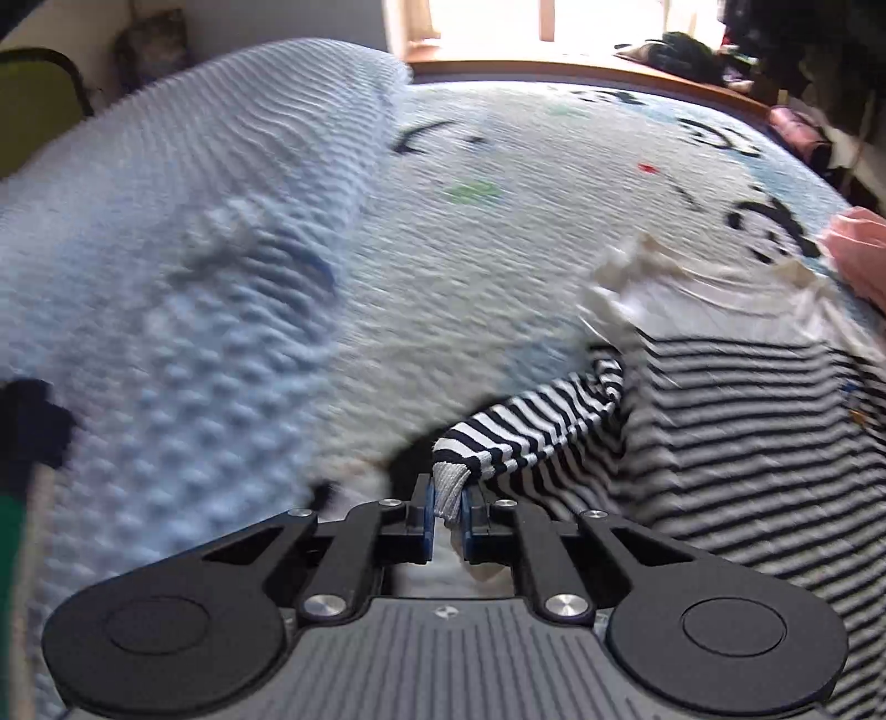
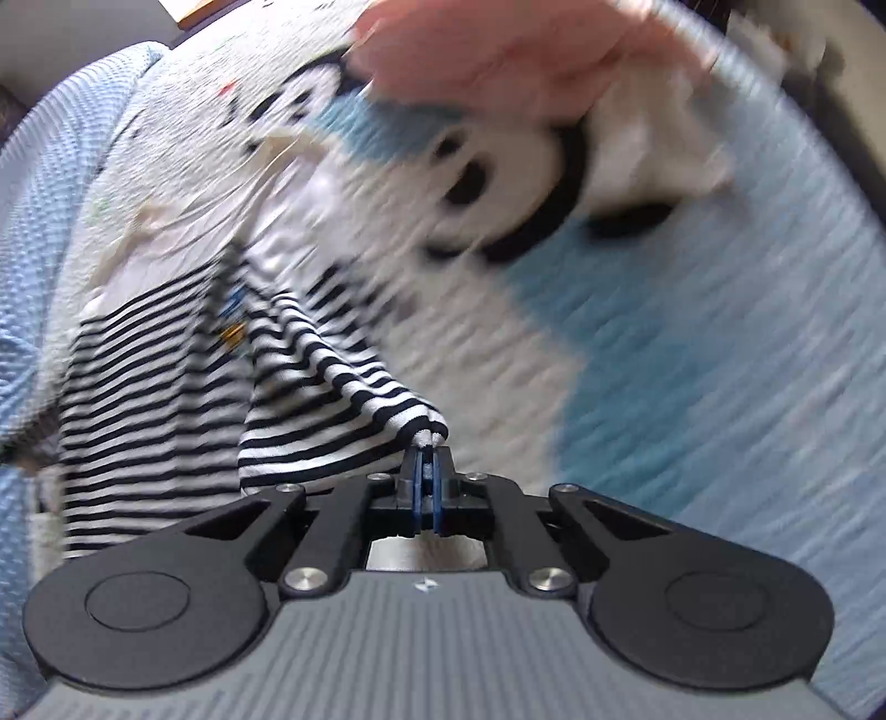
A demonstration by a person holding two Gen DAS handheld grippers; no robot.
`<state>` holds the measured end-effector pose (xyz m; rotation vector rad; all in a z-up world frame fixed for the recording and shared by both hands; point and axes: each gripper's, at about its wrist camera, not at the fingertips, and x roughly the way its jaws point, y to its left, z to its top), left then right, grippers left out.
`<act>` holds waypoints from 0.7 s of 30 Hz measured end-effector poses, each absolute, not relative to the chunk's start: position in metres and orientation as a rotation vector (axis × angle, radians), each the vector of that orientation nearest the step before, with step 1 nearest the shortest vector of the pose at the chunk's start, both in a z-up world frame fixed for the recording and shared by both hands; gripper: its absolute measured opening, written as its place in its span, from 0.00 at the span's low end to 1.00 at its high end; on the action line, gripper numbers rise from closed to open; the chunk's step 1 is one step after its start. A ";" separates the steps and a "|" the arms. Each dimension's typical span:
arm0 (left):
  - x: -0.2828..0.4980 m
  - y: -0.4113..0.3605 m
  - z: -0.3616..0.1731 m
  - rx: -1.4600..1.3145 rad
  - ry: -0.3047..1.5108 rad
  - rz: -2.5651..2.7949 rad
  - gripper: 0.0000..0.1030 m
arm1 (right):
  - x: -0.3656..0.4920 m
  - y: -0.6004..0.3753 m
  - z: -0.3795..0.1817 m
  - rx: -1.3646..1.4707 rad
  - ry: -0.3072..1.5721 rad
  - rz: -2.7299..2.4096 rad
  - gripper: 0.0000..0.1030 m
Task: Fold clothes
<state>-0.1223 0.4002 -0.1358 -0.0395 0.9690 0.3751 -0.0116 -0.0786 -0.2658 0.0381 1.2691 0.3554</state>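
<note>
From my left camera, the striped shirt (image 1: 747,421) lies on the bed, spreading from the left claw (image 1: 447,498) toward three o'clock. One sleeve (image 1: 531,421) runs from the claw tip up toward two o'clock. My left claw is clamped on the grey ribbed cuff (image 1: 449,487) of that sleeve; the blue pads pinch it from both sides with only the cloth between them. At nine to eleven o'clock a light blue knitted blanket (image 1: 166,232) lies bunched on the bed cover (image 1: 470,266), which is pale with dark printed figures. A white garment (image 1: 709,299) lies past the shirt's far edge, and something pink (image 1: 858,249) shows at the right rim.

From my right camera, the shirt (image 2: 149,399) lies at nine to ten o'clock of the right claw (image 2: 427,471). Its other sleeve (image 2: 332,387) rises from the body to the claw tip. My right claw is closed tight on that cuff (image 2: 429,438), a small grey nub poking out above the pads. The shirt is navy and white in narrow stripes, creased, with a small coloured mark on the chest. The picture is blurred; a pink cloth (image 2: 498,50) lies at twelve o'clock.
</note>
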 end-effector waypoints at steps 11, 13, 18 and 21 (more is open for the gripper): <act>-0.087 0.434 -0.156 -0.041 1.122 0.549 0.11 | 0.070 -0.105 -0.278 -0.296 1.199 0.211 0.05; -0.087 0.437 -0.167 -0.072 1.157 0.588 0.11 | 0.071 -0.100 -0.292 -0.336 1.220 0.193 0.07; -0.105 0.454 -0.176 -0.167 1.174 0.679 0.26 | 0.067 -0.102 -0.302 -0.427 1.177 0.132 0.49; -0.118 0.460 -0.162 -0.203 1.142 0.674 0.23 | 0.067 -0.120 -0.296 -0.413 1.173 0.096 0.49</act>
